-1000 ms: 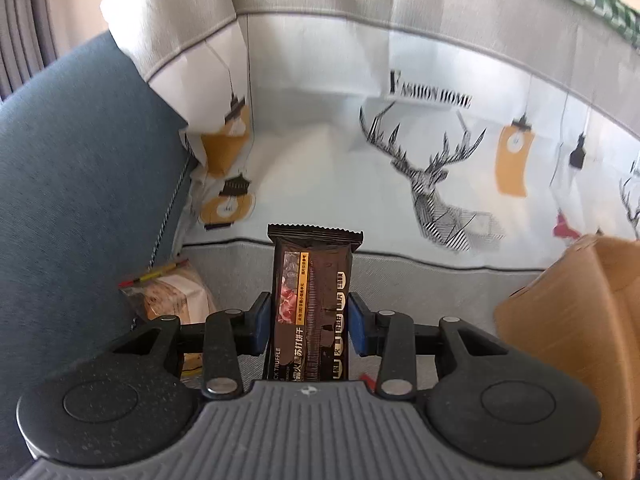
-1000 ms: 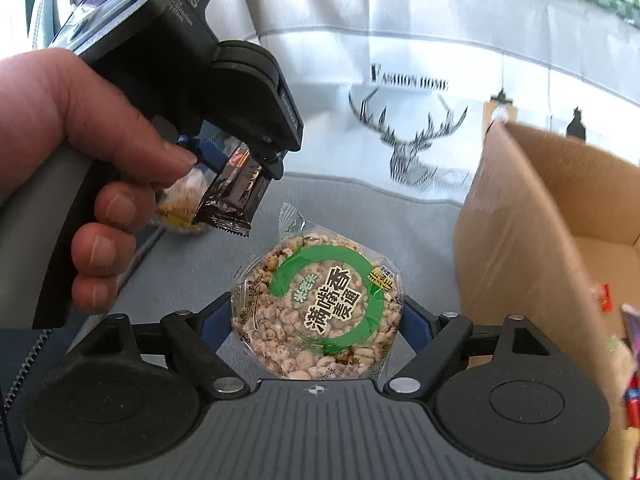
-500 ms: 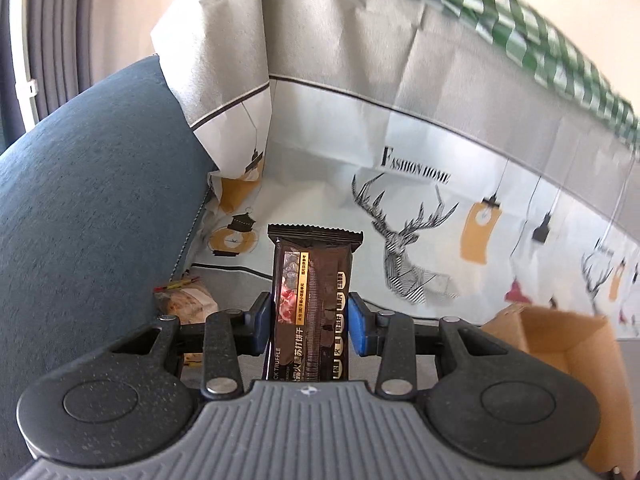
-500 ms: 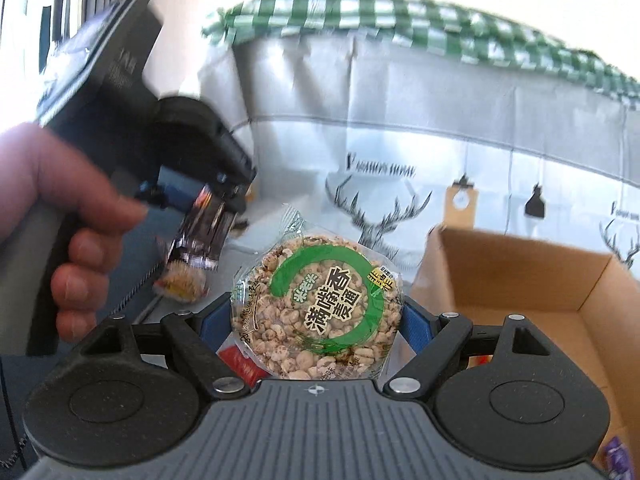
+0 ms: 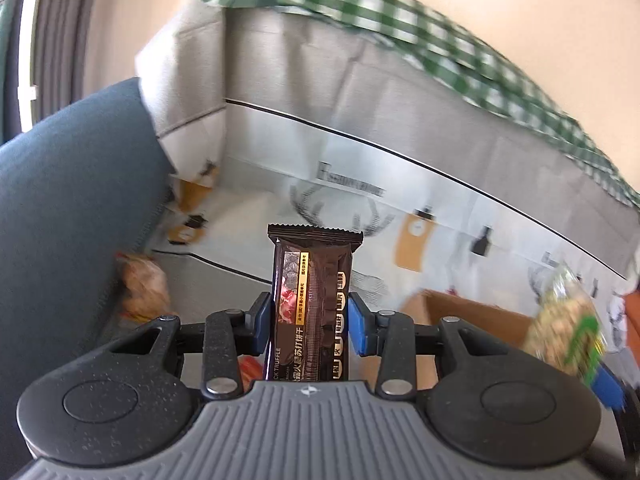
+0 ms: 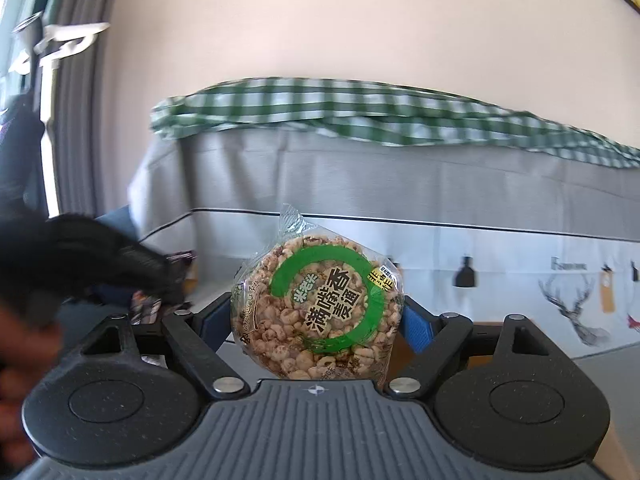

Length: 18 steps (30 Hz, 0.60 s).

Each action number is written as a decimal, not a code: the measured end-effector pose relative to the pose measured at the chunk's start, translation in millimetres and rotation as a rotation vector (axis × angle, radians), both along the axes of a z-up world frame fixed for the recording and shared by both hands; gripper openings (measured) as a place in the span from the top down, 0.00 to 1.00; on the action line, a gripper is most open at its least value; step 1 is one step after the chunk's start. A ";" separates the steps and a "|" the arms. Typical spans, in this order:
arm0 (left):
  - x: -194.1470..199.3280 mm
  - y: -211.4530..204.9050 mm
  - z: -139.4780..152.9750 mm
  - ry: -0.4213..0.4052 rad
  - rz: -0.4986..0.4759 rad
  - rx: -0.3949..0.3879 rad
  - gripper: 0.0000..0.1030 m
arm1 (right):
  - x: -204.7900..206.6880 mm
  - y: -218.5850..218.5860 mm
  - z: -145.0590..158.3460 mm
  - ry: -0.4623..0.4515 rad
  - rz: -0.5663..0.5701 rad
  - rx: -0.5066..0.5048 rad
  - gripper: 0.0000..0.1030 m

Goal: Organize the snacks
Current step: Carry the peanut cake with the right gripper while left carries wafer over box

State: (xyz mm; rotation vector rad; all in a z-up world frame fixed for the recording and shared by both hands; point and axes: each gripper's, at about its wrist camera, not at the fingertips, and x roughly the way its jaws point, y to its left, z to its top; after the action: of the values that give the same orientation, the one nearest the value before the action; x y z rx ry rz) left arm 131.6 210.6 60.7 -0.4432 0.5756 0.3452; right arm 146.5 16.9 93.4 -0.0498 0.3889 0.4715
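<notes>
My left gripper (image 5: 311,322) is shut on a dark brown chocolate biscuit bar (image 5: 313,300) that stands upright between its blue pads. My right gripper (image 6: 316,324) is shut on a round puffed-rice cake (image 6: 320,308) in a clear wrapper with a green ring label. The rice cake also shows blurred at the right edge of the left wrist view (image 5: 568,332). The left gripper with its bar shows blurred at the left of the right wrist view (image 6: 152,292). A cardboard box (image 5: 472,316) sits low behind the left gripper.
A sofa covered with a grey deer-print cloth (image 5: 360,208) fills the background, with a green checked blanket (image 6: 360,112) over its back. A blue cushion (image 5: 72,216) is at the left. A loose snack packet (image 5: 142,284) lies beside it.
Both grippers have lifted and tilted upward with their snacks held. The box has dropped low in both views, and the wall and blanket now show.
</notes>
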 end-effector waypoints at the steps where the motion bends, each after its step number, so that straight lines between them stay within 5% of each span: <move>1: 2.4 -11.3 -0.1 -0.003 -0.020 0.012 0.58 | 3.7 -7.3 -0.3 0.001 -0.020 0.005 0.17; 8: 30.1 -74.0 -0.2 -0.056 -0.171 0.177 0.58 | 35.3 -58.2 -9.0 0.033 -0.166 0.035 0.17; 18: 48.9 -94.7 2.3 -0.142 -0.255 0.120 0.58 | 64.5 -115.3 -26.9 0.079 -0.349 0.058 0.17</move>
State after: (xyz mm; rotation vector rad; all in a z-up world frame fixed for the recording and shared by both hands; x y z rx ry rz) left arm 180.5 115.8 63.1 -0.2724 0.4635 0.1022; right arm 211.0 -98.4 66.5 0.0925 0.4508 0.1396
